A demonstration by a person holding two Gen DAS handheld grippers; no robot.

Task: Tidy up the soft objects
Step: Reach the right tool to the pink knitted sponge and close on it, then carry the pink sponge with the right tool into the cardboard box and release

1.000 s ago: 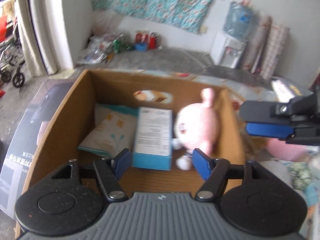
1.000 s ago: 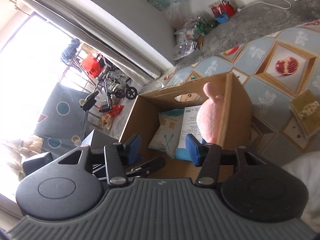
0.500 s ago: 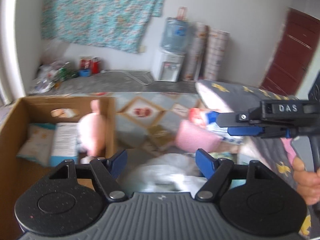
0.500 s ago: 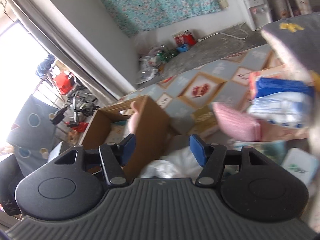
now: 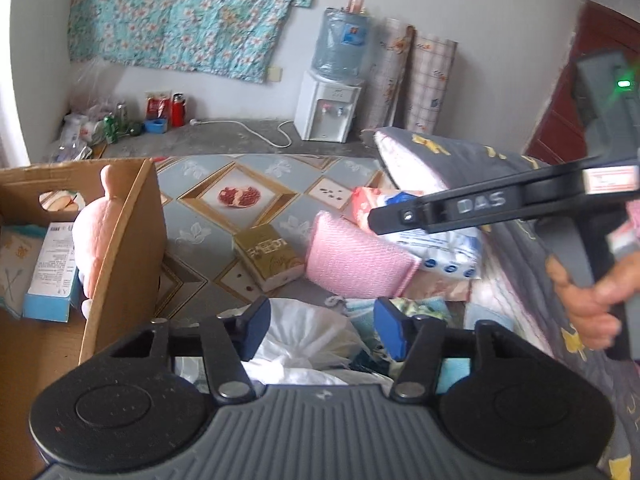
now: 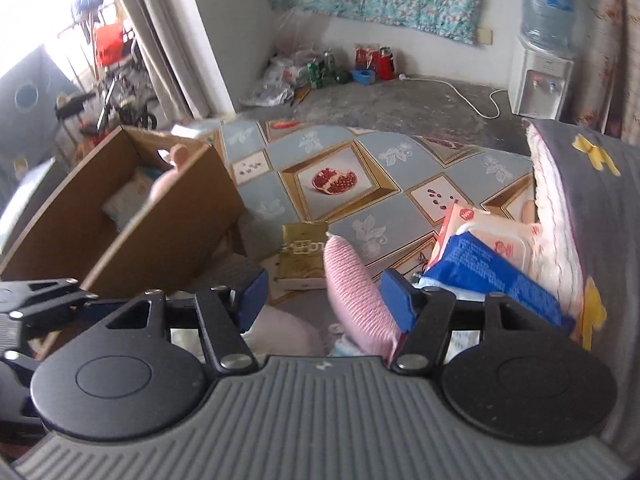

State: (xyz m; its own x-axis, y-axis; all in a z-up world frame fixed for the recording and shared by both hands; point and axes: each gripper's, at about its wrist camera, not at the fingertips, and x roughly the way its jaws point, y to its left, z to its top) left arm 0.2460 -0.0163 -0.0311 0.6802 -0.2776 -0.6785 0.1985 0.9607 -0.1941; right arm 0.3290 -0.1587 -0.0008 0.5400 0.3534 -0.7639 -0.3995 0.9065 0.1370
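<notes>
A cardboard box (image 5: 120, 248) stands at the left and holds a pink plush toy (image 5: 100, 232), a blue-and-white carton (image 5: 52, 268) and a soft pack. My left gripper (image 5: 322, 326) is open and empty above a white plastic bag (image 5: 308, 340). My right gripper (image 6: 324, 298) is open, with a pink knitted cushion (image 6: 356, 296) between its fingers and untouched as far as I can tell. The cushion also shows in the left wrist view (image 5: 352, 260), below the right gripper's arm (image 5: 480, 204). The box also shows in the right wrist view (image 6: 132, 220).
A gold box (image 5: 272, 256) lies on the patterned floor mat (image 5: 240, 196). Wet-wipe packs (image 6: 492, 256) lean on a grey pillow (image 6: 580, 200) at the right. A water dispenser (image 5: 332, 108) and bottles stand by the far wall.
Both grippers have swung right, away from the box and over the pile of soft things. The right gripper now straddles the pink cushion.
</notes>
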